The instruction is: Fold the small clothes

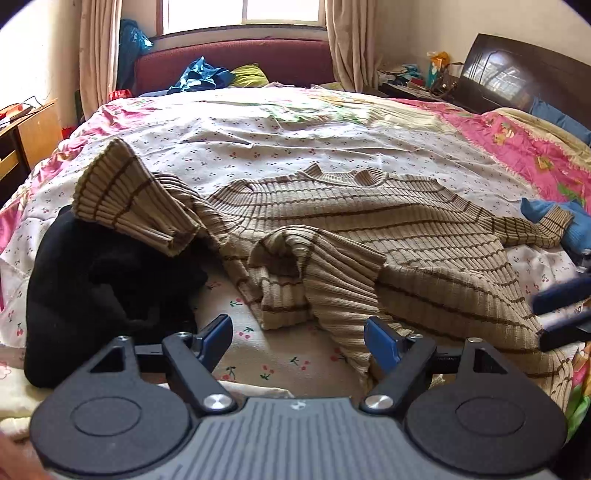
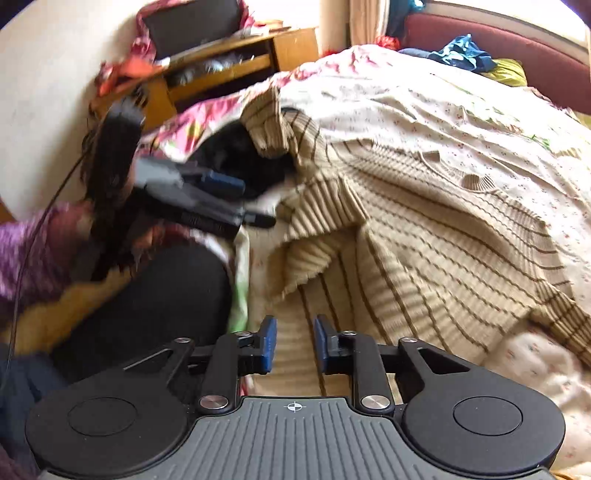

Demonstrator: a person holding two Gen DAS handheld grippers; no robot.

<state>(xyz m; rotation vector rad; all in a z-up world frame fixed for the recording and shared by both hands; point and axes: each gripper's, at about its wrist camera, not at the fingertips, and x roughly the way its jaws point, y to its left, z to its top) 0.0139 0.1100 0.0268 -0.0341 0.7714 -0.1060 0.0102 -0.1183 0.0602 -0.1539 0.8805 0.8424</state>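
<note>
Sweater [image 1: 369, 229]: soft, limp ribbed knit, best pinched at hem, six o'clock; left gripper [image 1: 297, 341] spread empty, right gripper [image 2: 294, 345] parted, empty.

A cherry-print sheet [image 1: 258, 147] covers the bed, pink quilt [image 1: 517, 144] along its edge. Beyond it, a maroon sofa [image 1: 236, 62] beneath the window [image 1: 243, 11]; a dark headboard [image 1: 517, 77] at right.

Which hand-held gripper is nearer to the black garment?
Left. The left hand-held gripper hangs open right beside the black garment. The right hand-held gripper is over the striped sweater, farther from it.
</note>
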